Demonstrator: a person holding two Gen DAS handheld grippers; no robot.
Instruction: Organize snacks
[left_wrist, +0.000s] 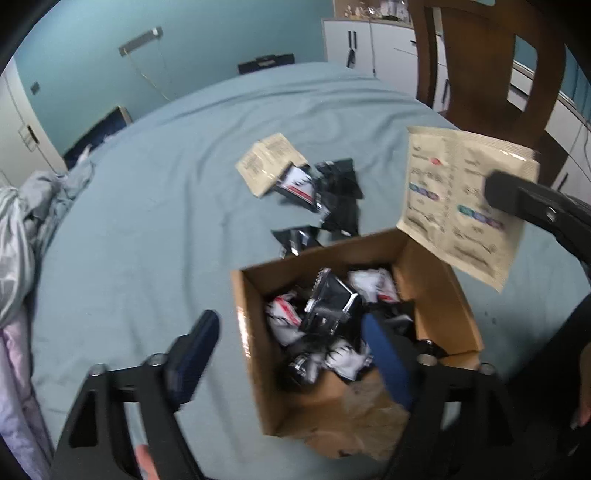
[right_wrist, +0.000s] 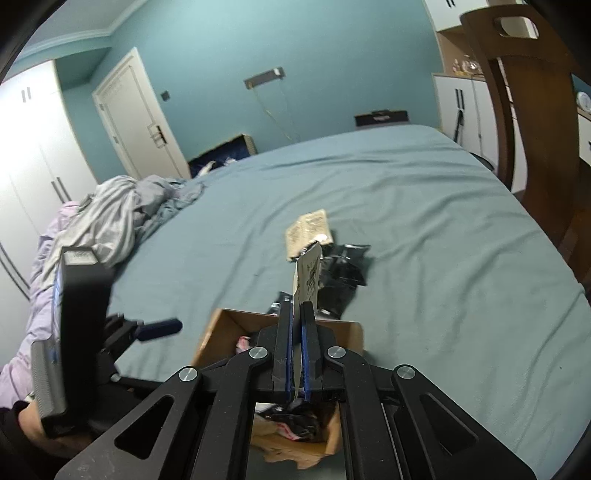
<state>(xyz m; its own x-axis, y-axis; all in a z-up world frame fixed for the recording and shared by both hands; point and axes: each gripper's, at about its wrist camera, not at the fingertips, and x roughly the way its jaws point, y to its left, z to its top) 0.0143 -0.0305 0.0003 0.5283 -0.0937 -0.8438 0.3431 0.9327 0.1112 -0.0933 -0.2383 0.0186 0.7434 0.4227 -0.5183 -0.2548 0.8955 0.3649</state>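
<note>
Beige packet (left_wrist: 463, 206) pinched in right tool (right_wrist: 296, 314), print illegibly blurred, left tool (left_wrist: 291, 332) wide open, empty, above cardboard box (left_wrist: 439, 295).

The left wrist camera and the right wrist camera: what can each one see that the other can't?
Only the left wrist view shows the printed face of the beige packet and the many black and white snacks filling the cardboard box. Only the right wrist view shows the white door, the wardrobe, and that packet edge-on, pinched in the shut right tongs. Both show the blue bed sheet, the box, a second beige packet on the loose black packets, the wooden chair, and the open, empty left tongs.
</note>
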